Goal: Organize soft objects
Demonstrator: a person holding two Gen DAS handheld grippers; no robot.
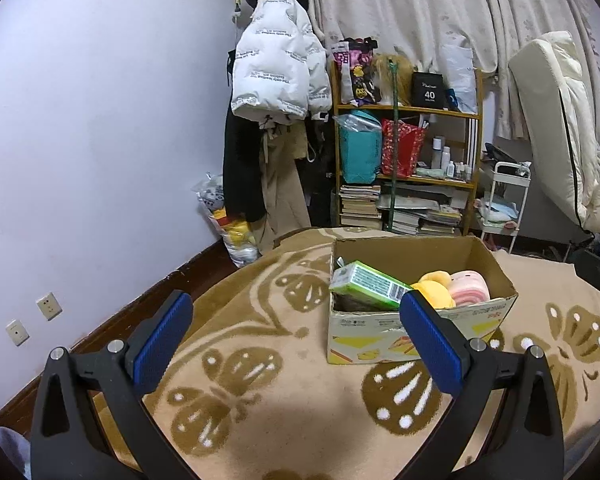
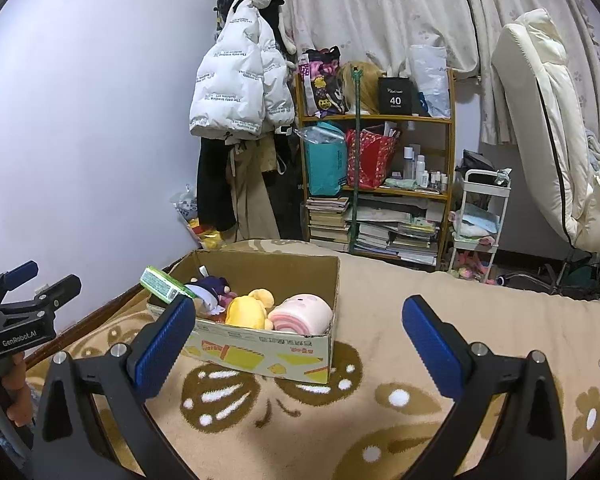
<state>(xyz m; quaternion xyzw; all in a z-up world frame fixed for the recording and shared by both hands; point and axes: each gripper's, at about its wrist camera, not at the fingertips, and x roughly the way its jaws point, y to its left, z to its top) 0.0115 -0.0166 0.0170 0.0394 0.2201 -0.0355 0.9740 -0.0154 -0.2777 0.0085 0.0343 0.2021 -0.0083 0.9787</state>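
Holding nothing: left hand-held gripper [image 1: 296,336] and right hand-held gripper [image 2: 298,340], both spread wide over the patterned blanket [image 2: 420,280]. Cardboard box [image 2: 268,354] sits toward the blanket's far edge, containing green pack [image 2: 162,283], dark doll [image 2: 210,292], yellow plush [image 2: 248,310], pink roll plush [image 2: 300,314]. Box lies ahead-right of the left hand-held gripper, ahead-left of the right; neither clearly nearer

The left claw [image 1: 296,336] is held with its jaws spread wide; nothing is gripped between the blue pads [image 1: 162,344]. The right claw [image 2: 298,340] is likewise fully spread and empty. Both are pitched slightly downward. In the right wrist view, the left claw is gripped by a hand [image 2: 14,390] at the left edge.
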